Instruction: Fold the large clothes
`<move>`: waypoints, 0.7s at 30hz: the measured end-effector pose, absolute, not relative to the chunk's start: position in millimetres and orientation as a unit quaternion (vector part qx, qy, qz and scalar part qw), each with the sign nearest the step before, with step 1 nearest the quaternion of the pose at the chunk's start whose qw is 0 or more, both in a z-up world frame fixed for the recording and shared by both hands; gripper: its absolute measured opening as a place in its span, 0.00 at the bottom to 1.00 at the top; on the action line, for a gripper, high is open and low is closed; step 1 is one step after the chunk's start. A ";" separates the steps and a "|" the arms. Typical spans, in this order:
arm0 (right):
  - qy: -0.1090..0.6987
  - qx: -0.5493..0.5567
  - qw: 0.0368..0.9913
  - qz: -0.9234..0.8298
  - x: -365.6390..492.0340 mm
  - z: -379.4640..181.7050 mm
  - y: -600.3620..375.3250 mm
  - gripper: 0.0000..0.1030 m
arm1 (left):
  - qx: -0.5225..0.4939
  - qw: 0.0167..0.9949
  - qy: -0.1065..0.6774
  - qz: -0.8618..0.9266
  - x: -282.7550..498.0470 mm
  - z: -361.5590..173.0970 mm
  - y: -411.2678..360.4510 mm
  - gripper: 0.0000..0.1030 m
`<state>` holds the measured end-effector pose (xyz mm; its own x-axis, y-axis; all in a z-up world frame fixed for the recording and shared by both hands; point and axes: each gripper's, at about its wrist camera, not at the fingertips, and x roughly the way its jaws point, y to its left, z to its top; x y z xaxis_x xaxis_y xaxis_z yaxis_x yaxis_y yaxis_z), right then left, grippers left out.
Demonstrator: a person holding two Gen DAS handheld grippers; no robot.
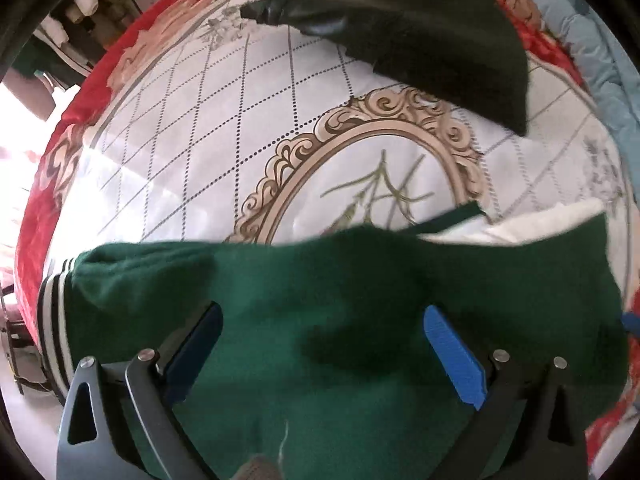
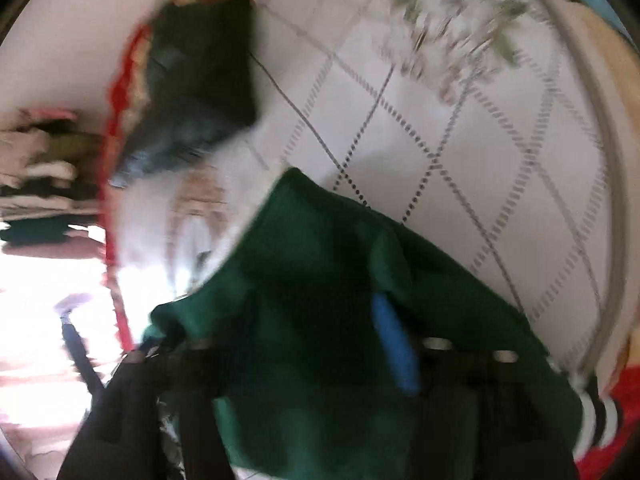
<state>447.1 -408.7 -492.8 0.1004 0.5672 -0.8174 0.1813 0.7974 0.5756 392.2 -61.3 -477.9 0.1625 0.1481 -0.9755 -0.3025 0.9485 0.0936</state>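
The green garment (image 1: 320, 320) lies on the bed (image 1: 200, 140), at the near edge of the patterned quilt, under both tools. In the left wrist view the left tool (image 1: 322, 344) stands wide open above the cloth, and its 2 blue pads press on nothing. In the right wrist view the right tool (image 2: 304, 344) is also over the green cloth; its jaws look spread and I see no cloth pinched, but the picture is strongly blurred, so this reading is not fully sure.

What could go wrong, in my judgement: with both tools open, the folded part may spring back or slide toward the edge of the bed, because nothing holds it. The striped cuff (image 1: 54, 320) already hangs near that edge. A quick move of the right tool could also drag a loose layer and spoil the fold.

The left view shows the white lining (image 1: 520, 226) at the far right of the garment and a second dark garment (image 1: 420, 24) well apart, higher on the bed. The right view shows the room beside the bed, which the left view mostly hides.
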 end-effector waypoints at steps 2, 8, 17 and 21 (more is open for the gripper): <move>0.647 0.299 0.689 0.134 416.5 -475.4 -433.9 0.86 | -0.068 0.762 0.628 0.140 381.7 -467.0 -69.3 1.00; 0.651 0.337 0.677 0.070 337.7 -478.3 -489.8 0.88 | -0.057 0.765 0.630 0.121 361.6 -454.1 -100.9 1.00; 0.624 0.451 0.635 0.066 283.1 -571.8 -507.9 0.88 | -0.027 0.752 0.648 0.117 351.9 -482.3 -119.8 1.00; 0.592 0.479 0.640 0.100 298.3 -595.9 -487.3 0.89 | -0.010 0.735 0.667 0.118 351.4 -509.5 -118.4 1.00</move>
<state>298.3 -487.3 -595.9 0.2797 0.6952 -0.6621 0.4396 0.5204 0.7321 351.4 -118.4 -509.5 0.0812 0.1601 -0.9838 -0.1868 0.9720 0.1428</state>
